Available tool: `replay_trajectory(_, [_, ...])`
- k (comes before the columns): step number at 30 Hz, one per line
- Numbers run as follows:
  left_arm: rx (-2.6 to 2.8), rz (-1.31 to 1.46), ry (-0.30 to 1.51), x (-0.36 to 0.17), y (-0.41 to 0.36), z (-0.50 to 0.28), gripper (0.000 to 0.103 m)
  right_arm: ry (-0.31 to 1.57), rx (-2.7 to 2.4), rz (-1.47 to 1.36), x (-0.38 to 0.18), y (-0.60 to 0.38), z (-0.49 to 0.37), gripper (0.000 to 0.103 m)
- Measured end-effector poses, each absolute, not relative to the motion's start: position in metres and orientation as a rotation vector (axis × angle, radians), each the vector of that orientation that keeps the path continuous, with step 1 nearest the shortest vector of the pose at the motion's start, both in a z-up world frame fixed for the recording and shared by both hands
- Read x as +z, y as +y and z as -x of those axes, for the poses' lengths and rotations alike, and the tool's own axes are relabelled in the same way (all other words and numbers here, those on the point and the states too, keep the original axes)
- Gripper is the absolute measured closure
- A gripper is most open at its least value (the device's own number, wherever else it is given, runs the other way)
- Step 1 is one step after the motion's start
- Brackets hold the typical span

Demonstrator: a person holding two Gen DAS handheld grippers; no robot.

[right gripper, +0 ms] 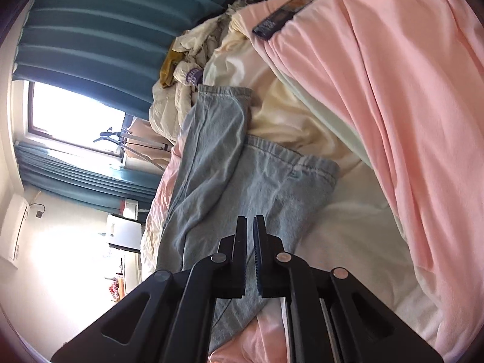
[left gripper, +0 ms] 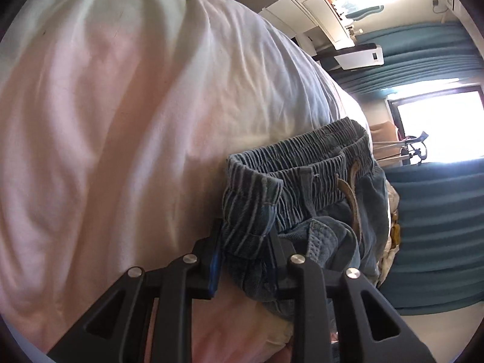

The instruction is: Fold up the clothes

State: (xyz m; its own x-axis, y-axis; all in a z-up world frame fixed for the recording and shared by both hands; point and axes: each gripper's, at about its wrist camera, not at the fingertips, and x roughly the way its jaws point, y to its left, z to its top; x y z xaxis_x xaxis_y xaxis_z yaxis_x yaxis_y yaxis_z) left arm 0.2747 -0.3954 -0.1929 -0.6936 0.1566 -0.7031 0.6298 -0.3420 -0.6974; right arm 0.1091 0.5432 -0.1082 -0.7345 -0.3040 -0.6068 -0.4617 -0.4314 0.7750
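Note:
Blue denim pants (left gripper: 302, 181) with a gathered elastic waistband and a tan drawstring lie bunched on the pale bed sheet (left gripper: 106, 121). My left gripper (left gripper: 246, 236) is shut on a fold of the striped waistband cloth, which fills the space between its fingers. In the right wrist view the same pants' pale legs (right gripper: 242, 175) stretch flat across the bed, cuffs at the far end. My right gripper (right gripper: 250, 222) hovers over the legs, its fingers nearly touching and nothing pinched between them.
A pink duvet (right gripper: 393, 90) is heaped along one side of the bed, with a dark blue packet (right gripper: 284, 15) on it. A pile of cream and mustard clothes (right gripper: 187, 69) lies past the cuffs. Teal curtains (right gripper: 106, 30), a bright window (right gripper: 75, 112) and a white appliance (left gripper: 360, 57) stand beyond the bed.

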Motion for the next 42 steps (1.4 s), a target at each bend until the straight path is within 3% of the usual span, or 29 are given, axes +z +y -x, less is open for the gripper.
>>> replay_trajectory(2, [-2.122,-1.016,1.554,-0.19,-0.397,-0.27,0.078,1.608,2.3,1.14,-0.113,0.538,-0.108,0.094])
replay_trajectory(3, [-2.127,-1.013,1.551,-0.189,-0.397,-0.268,0.078,1.606,2.29,1.152,-0.115,0.535,-0.107,0.084])
replay_trajectory(5, [-2.127,-1.01,1.556,-0.19,-0.399,-0.265,0.077,1.625,2.274,1.16,-0.12,0.532,-0.105,0.046])
replay_trajectory(11, [-2.097,-0.995,1.621,-0.209,-0.404,-0.261,0.077,1.656,2.178,1.221,-0.147,0.531,-0.092,0.045])
replay_trajectory(17, [-2.09,-0.997,1.615,-0.212,-0.404,-0.258,0.077,1.535,2.121,1.238,-0.17,0.541,-0.072,0.045])
replay_trajectory(20, [-2.082,-0.991,1.609,-0.213,-0.404,-0.258,0.077,1.48,2.142,1.217,-0.175,0.545,-0.063,0.052])
replay_trajectory(23, [-2.065,-0.938,1.644,-0.205,-0.405,-0.257,0.077,1.393,2.191,1.127,-0.162,0.546,-0.064,0.093])
replay_trajectory(25, [-2.083,-0.873,1.67,-0.191,-0.407,-0.258,0.078,1.405,2.259,1.044,-0.147,0.544,-0.067,0.099])
replay_trajectory(32, [-2.227,-0.719,1.776,-0.095,-0.42,-0.22,0.079,1.338,2.484,0.845,-0.068,0.531,-0.068,0.101])
replay_trajectory(37, [-2.359,-0.674,1.774,-0.019,-0.416,-0.203,0.079,1.446,2.511,0.771,-0.008,0.541,-0.054,0.101])
replay_trajectory(42, [-2.278,-0.731,1.856,-0.026,-0.418,-0.231,0.079,1.384,2.512,0.695,0.039,0.568,-0.055,0.101])
